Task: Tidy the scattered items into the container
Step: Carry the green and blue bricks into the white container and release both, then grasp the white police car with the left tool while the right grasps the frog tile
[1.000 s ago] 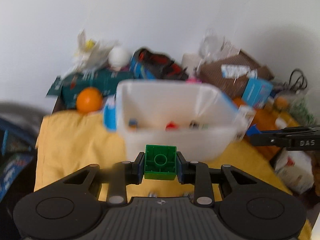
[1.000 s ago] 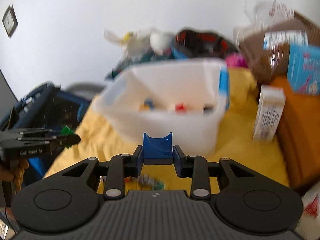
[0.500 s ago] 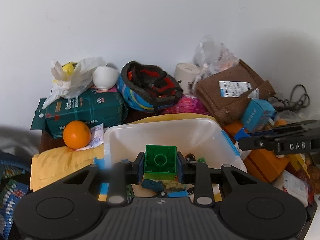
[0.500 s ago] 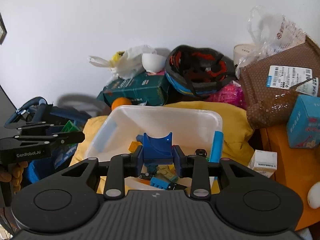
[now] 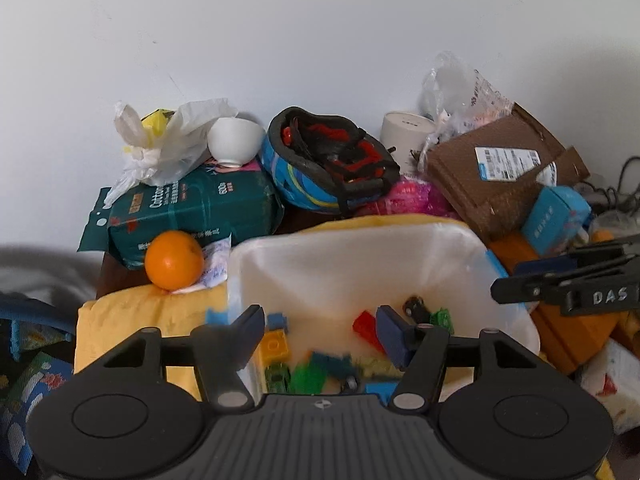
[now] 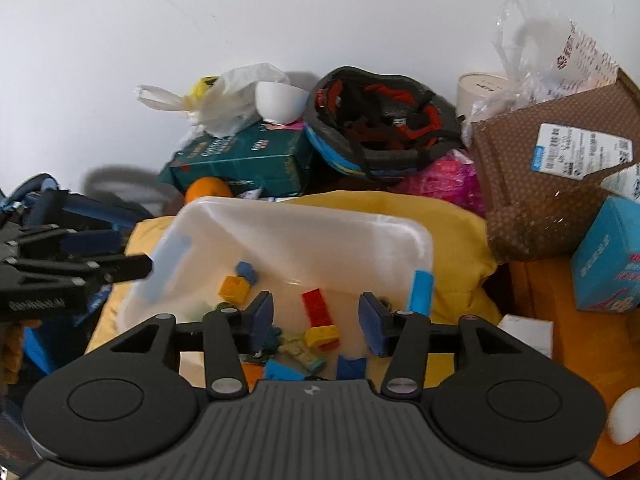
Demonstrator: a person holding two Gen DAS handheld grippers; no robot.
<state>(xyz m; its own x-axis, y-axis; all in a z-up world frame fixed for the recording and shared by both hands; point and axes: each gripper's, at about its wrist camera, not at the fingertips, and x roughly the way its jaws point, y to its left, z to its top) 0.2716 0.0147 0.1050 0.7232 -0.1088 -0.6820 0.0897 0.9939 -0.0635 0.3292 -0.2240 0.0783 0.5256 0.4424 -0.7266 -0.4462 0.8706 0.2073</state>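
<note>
Overhead, both claws (image 5: 320, 332) (image 6: 316, 320) inside container rim (image 6: 304, 216)

"DAS" shows in white letters on the right gripper (image 5: 580, 288), at three o'clock in the left wrist view. The green pack (image 5: 192, 208) reads "Cotton". The brown box's white label (image 5: 506, 163) is too small to read.

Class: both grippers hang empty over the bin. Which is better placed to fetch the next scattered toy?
Neither clearly: left gripper and right gripper, jaws opening, hang empty over the bin; no loose toy shows outside it.
</note>
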